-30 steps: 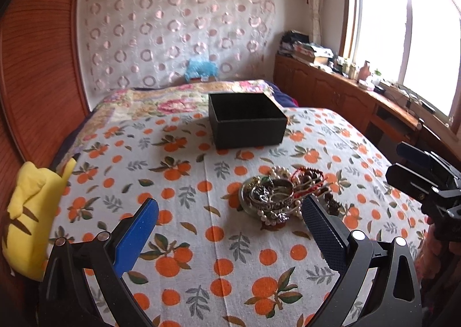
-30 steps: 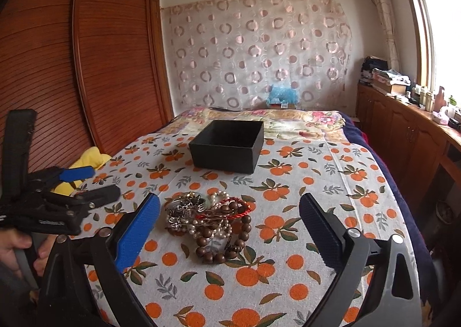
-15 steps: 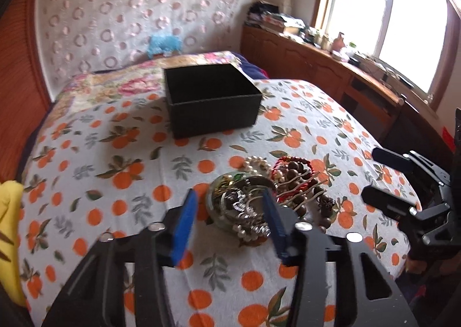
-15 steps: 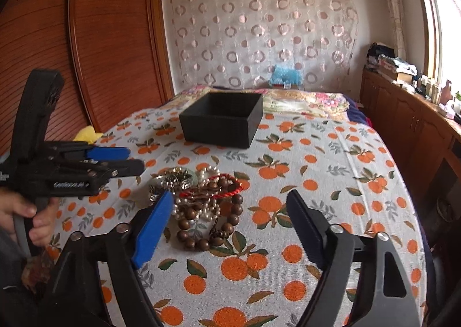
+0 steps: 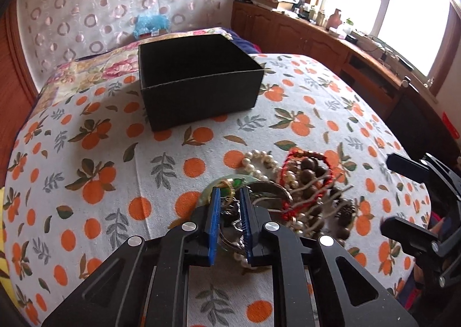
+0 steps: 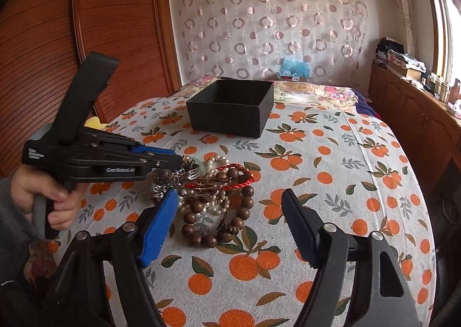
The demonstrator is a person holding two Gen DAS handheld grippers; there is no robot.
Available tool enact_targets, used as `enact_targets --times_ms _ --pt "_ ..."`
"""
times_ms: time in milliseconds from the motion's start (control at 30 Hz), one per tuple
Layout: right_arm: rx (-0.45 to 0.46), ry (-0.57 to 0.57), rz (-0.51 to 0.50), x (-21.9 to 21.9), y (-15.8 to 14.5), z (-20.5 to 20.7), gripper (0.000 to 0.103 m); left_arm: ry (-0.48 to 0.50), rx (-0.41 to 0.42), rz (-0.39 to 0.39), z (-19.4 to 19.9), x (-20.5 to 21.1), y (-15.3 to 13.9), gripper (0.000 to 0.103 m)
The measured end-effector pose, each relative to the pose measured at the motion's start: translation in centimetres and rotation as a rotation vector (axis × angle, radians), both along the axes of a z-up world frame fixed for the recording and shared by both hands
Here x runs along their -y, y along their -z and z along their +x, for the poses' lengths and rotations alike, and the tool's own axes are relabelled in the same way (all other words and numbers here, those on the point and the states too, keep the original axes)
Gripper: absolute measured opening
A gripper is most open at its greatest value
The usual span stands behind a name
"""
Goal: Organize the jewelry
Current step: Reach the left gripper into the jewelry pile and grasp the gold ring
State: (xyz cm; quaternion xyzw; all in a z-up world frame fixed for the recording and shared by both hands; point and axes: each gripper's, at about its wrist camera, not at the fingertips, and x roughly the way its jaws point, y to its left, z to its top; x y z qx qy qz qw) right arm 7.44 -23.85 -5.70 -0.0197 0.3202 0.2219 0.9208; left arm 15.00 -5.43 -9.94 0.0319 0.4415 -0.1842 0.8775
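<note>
A pile of jewelry lies on the orange-print bedspread: pearls, brown wooden beads, a red cord bracelet and silver bangles. My left gripper is nearly shut around silver pieces at the pile's left edge; it also shows in the right wrist view, tips in the pile. My right gripper is open, hovering over the wooden beads; it shows at the right of the left wrist view. An open, empty black box stands beyond the pile.
The bedspread covers the bed. A yellow plush lies at the left edge by the wooden wardrobe. A wooden cabinet with clutter runs under the window on the right.
My left gripper moved forward and down into the pile and its jaws closed from wide open to a narrow gap around silver jewelry. My right gripper moved closer over the beads, still open.
</note>
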Motion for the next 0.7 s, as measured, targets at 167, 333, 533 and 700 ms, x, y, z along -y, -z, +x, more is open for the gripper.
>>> enact_targets --times_ms 167,333,533,700 --pt "0.003 -0.001 -0.002 0.0 0.0 -0.2 0.077 -0.007 0.001 -0.025 0.2 -0.4 0.0 0.0" --pt "-0.006 -0.002 -0.007 -0.1 0.3 -0.2 0.077 -0.019 0.053 -0.041 -0.5 -1.0 -1.2 0.0" --pt "-0.005 -0.02 -0.022 -0.7 0.2 0.4 0.077 -0.042 0.134 -0.09 -1.8 -2.2 -4.2 0.0" --pt "0.001 -0.044 -0.039 -1.6 -0.1 1.0 0.077 -0.055 0.159 -0.105 -2.2 -2.9 -5.2 0.0"
